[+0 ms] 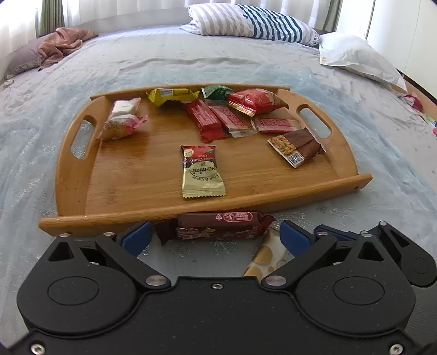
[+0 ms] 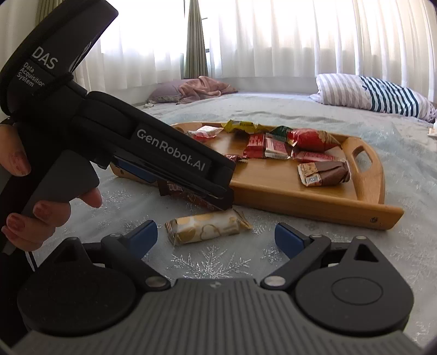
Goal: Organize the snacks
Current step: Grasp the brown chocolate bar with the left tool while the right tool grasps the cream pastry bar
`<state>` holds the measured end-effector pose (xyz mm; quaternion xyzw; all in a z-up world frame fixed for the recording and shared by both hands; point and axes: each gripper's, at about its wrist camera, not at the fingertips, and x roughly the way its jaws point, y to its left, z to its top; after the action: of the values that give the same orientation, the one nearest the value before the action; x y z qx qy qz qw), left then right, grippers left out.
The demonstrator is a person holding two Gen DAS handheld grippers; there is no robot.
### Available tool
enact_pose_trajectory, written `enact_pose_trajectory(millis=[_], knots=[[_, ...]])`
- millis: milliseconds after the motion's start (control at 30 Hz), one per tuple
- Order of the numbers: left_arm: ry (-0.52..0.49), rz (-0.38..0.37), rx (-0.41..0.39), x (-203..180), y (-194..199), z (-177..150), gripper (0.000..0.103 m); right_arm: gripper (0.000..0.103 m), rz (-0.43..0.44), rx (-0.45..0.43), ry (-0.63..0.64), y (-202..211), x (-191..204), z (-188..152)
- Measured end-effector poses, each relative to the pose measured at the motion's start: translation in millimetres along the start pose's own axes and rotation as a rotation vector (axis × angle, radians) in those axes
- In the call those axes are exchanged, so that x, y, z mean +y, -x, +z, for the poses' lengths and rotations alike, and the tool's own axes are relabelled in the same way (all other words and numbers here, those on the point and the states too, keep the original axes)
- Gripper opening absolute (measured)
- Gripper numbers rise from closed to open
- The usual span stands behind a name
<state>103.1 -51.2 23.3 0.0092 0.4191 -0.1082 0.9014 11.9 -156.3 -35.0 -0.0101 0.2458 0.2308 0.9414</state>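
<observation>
A wooden tray (image 1: 131, 188) lies on the bed with several wrapped snacks in it, among them a gold-and-red packet (image 1: 200, 172) and a brown bar (image 1: 297, 146). My left gripper (image 1: 215, 237) is open, just in front of the tray's near rim. A dark brown snack bar (image 1: 218, 225) lies between its blue pads, and there is a gap on each side. My right gripper (image 2: 215, 236) is open too, low over the bedcover. A gold-and-white wrapped snack (image 2: 204, 228) lies just ahead of its fingers. In the right wrist view a hand (image 2: 49, 215) holds the left gripper over the brown bar (image 2: 170, 188).
The tray (image 2: 300, 202) rests on a pale blue bedcover (image 1: 355, 218). A striped pillow (image 1: 254, 21) and a white pillow (image 1: 355, 57) lie at the far side. A pink blanket (image 1: 60, 43) is bunched at the far left. Curtains hang behind the bed.
</observation>
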Motion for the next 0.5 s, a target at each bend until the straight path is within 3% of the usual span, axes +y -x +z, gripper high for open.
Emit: enact_pose_trajectory(millis=[67, 267, 500], knots=[[0.007, -0.012, 0.014, 0.0, -2.6, -0.7, 0.084, 0.099, 0.005, 0.012, -0.001, -2.8, -0.7, -0.7], [0.028, -0.021, 0.01, 1.7, 0.2, -1.9, 0.068, 0.099, -0.003, 0.018, 0.025, -7.8, 2.2, -1.6], [0.061, -0.054, 0.0, 9.0, 9.0, -7.4, 0.063, 0.099, 0.002, 0.023, 0.013, -7.3, 1.2, -0.6]])
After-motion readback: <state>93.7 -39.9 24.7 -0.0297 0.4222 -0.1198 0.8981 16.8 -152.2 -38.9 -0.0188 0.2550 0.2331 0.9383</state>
